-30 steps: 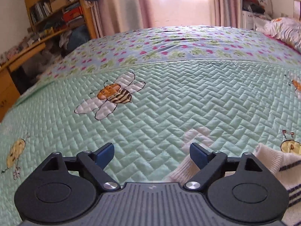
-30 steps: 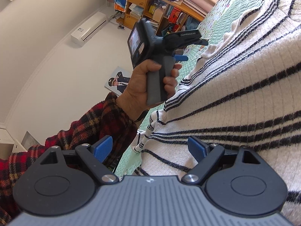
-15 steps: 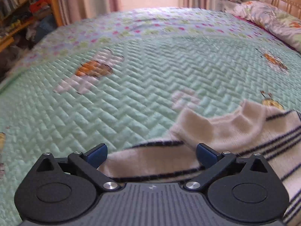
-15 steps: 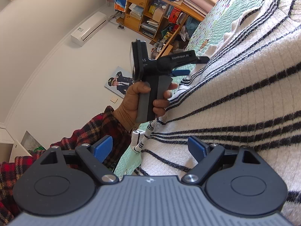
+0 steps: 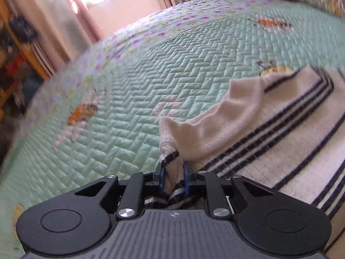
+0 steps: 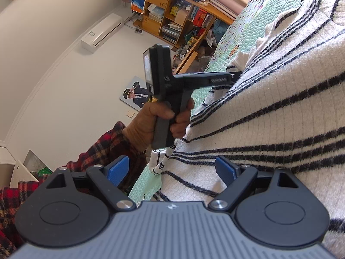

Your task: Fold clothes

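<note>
The left gripper (image 5: 173, 178) has just been closing, and its blue pads now pinch a bunched striped cuff of the sweater (image 5: 269, 129) between them; the sleeve runs away from those jaws up and to the right, its long axis slanting towards the sweater's body, which spreads over the green quilted bedspread (image 5: 129, 90); the right gripper (image 6: 172, 169) stands wide apart, clenched on nothing, its pads just above the knit near the garment's lower edge; in the right wrist view the left hand (image 6: 163, 118) holds its tool at the sweater's far side, snout buried in the fabric; my reading is that the sleeve, already in the left jaws, must be carried across towards the body, so the left hand is the nearer one for that fold
</note>
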`<state>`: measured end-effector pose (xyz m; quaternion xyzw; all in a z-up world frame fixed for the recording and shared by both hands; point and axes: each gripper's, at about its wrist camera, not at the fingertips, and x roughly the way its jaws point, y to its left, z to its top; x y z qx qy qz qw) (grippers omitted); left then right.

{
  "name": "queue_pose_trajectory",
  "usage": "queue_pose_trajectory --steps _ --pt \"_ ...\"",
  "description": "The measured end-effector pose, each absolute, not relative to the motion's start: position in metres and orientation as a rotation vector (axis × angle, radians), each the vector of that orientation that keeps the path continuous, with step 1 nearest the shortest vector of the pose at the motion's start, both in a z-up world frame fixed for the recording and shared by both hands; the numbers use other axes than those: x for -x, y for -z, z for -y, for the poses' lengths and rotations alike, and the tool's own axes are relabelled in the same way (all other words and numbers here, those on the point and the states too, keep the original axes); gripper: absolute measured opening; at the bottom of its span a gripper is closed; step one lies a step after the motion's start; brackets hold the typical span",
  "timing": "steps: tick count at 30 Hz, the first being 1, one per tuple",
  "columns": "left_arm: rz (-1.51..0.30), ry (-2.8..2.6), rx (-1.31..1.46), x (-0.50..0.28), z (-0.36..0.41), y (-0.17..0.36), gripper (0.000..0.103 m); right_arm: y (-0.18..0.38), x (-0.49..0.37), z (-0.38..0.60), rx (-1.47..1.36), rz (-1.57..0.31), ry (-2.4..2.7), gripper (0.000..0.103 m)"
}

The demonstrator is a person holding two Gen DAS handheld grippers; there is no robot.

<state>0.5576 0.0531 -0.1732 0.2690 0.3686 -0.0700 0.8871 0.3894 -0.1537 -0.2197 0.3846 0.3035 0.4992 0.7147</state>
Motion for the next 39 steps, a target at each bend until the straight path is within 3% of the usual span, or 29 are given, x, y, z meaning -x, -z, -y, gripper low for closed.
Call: queue_pose_trajectory --steps 7,13,15,17,20,23,27,35,39 --pt "-0.570 -0.107 -0.745 -0.564 -0.030 0.180 0.015 0.219 -0.388 0.152 -0.845 -0.671 -1.103 0.088" --pt "-0.637 -0.167 -0.767 -0.597 -0.029 0.202 0.016 0.219 -0.389 0.152 -0.848 -0.672 -1.104 0.088" --pt "-0.607 -0.189 -0.745 -0.594 -0.030 0.200 0.026 0.220 -0.389 0.152 -0.850 -0.672 -1.105 0.088" --pt "-0.601 -0.220 -0.612 -0.594 -0.044 0.184 0.068 0.220 -0.390 0.152 -0.854 -0.672 -1.106 0.088" --pt "-0.585 -0.287 -0.364 -0.592 -0.074 0.150 0.087 0.220 -0.391 0.153 -0.865 -0.674 -1.110 0.088" --pt "-0.578 -0.370 -0.071 -0.580 -0.114 0.115 0.095 0.224 -0.395 0.158 -0.914 -0.676 -1.122 0.088" --pt "-0.669 -0.347 0.343 -0.520 -0.166 0.098 0.094 0.225 -0.398 0.163 -0.967 -0.676 -1.130 0.088" --pt "-0.846 -0.148 0.318 -0.337 -0.124 0.145 0.098 0.221 -0.393 0.176 -1.042 -0.622 -1.092 0.092" --pt "-0.813 -0.146 0.145 -0.289 -0.094 0.169 0.101 0.216 -0.384 0.190 -1.057 -0.589 -0.926 0.092"
